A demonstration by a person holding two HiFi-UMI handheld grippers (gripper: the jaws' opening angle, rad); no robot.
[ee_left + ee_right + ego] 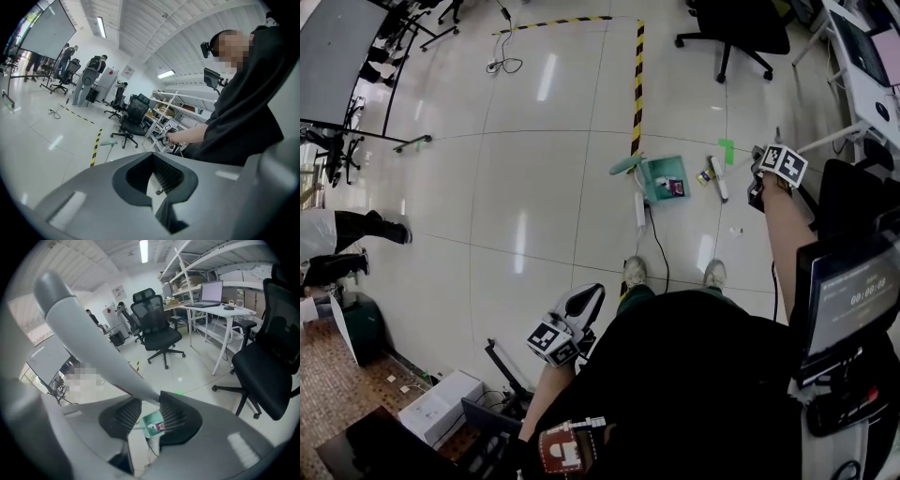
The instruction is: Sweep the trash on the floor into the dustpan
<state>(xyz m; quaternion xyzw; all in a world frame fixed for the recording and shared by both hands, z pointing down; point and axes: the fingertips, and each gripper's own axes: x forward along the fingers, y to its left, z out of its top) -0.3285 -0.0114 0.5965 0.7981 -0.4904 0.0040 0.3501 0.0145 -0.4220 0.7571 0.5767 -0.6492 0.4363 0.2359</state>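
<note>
Grey left gripper hangs low by the hip, jaws apart with only floor showing between them. Right gripper is out to the side, jaws clamped on a grey broom handle. Shoes stand on the floor. Teal dustpan lies just ahead of them, beside the black-yellow tape, with a dark item inside. Trash sits just right of the pan; a white scrap lies nearer. Chair is far back.
</note>
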